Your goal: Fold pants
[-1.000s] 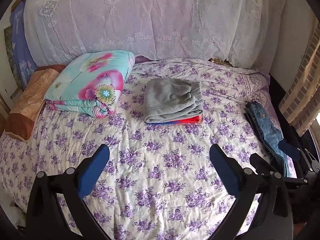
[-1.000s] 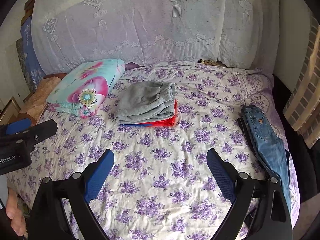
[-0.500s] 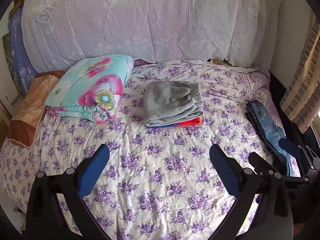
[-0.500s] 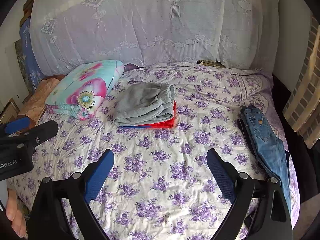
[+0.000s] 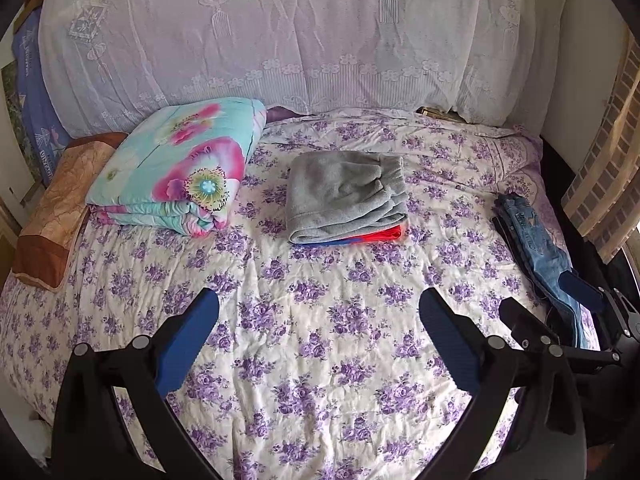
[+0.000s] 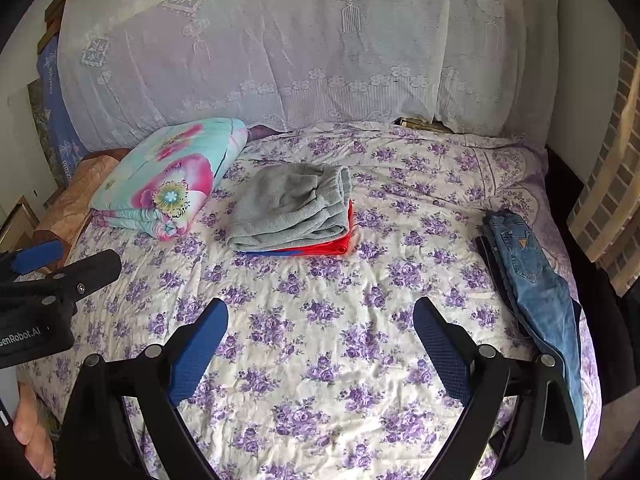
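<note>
Left gripper (image 5: 319, 320): your jaws stand wide apart, released and empty, held above the bed's (image 5: 320, 360) near edge.
Right gripper (image 6: 320, 328): your jaws stand equally wide, released and empty, above the near edge, just beside the left gripper; its tips reach toward the right edge.
Jeans (image 6: 532, 280): you find these blue pants unfolded, stretched along the bed's right edge; a dark garment lies under them, its kind unclear.
Folded stack (image 5: 346, 198): you see grey pants on top of red and blue items, at the bed's centre toward the far edge, well apart from both grippers.
Quilt (image 5: 180, 168): folded, near the far left corner.
Pillow (image 5: 60, 208): brown, at the left edge, touching the quilt.
Hand (image 6: 34, 436): partly visible at the lower left of your right view.
</note>
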A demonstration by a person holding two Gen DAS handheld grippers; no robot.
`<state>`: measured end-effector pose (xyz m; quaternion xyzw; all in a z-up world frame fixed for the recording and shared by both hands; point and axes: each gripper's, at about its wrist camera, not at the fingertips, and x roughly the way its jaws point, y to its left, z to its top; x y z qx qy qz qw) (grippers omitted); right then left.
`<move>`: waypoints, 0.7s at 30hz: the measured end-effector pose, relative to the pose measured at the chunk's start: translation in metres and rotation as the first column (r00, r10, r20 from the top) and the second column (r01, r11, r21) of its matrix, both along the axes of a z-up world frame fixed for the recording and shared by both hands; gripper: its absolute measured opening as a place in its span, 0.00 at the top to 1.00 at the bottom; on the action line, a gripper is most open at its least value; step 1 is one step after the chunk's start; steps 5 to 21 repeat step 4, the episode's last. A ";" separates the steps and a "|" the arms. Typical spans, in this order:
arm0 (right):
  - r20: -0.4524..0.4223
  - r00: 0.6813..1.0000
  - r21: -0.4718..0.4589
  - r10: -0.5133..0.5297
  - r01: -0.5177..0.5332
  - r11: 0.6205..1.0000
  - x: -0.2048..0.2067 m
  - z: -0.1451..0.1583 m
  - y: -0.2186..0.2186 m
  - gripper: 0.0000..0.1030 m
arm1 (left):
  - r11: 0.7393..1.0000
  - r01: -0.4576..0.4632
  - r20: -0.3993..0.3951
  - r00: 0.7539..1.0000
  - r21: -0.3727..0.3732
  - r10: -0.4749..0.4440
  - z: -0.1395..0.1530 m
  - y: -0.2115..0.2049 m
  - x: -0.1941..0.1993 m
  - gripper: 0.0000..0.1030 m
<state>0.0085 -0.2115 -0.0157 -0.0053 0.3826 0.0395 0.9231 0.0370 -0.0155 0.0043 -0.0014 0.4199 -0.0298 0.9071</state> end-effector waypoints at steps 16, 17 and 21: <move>0.001 1.000 0.001 -0.002 0.002 1.000 0.000 0.000 0.001 0.08 | 1.000 -0.006 0.000 1.000 -0.001 0.006 0.000 0.003 0.000 0.05; 0.001 1.000 0.001 -0.002 0.002 1.000 0.000 0.000 0.001 0.08 | 1.000 -0.006 0.000 1.000 -0.001 0.006 0.000 0.003 0.000 0.05; 0.001 1.000 0.001 -0.002 0.002 1.000 0.000 0.000 0.001 0.08 | 1.000 -0.006 0.000 1.000 -0.001 0.006 0.000 0.003 0.000 0.05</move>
